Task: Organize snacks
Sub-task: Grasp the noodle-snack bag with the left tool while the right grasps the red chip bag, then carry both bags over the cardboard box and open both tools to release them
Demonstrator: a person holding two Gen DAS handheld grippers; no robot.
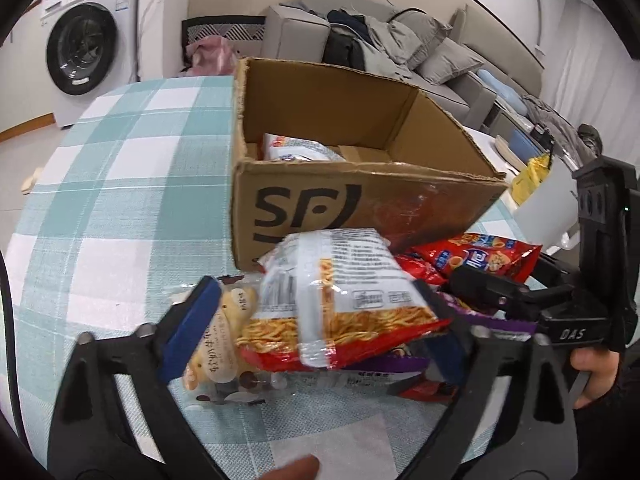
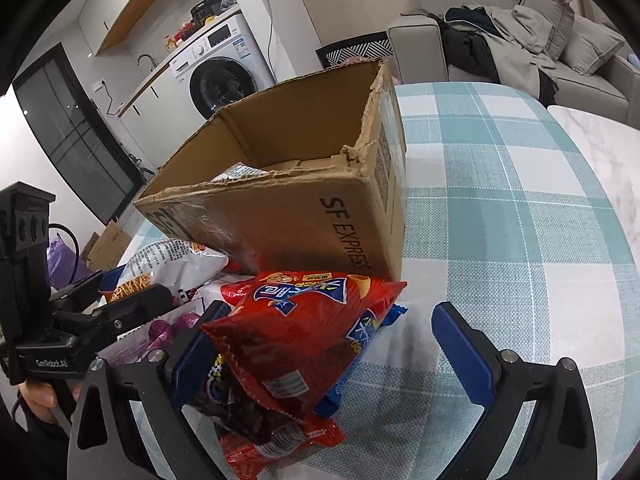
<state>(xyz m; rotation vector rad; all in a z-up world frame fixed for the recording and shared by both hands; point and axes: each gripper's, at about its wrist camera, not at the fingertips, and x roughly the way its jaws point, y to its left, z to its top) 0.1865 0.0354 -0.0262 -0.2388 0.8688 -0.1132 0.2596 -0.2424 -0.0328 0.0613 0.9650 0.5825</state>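
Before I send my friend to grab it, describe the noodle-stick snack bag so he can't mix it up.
Find the open cardboard box on the checked tablecloth; a heap of snack bags lies against its printed front. The noodle-stick snack bag tops the heap's left side, between the left gripper fingers. Unlike its red and purple neighbours, it is mostly white, showing thin golden sticks.

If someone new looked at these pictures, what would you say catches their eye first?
Probably the open cardboard box on the checked tablecloth, with one snack packet already lying inside. Next, the heap of snacks in front of it: the left tongs straddle a noodle-print bag, and the right tongs stand open around a red crisp bag.
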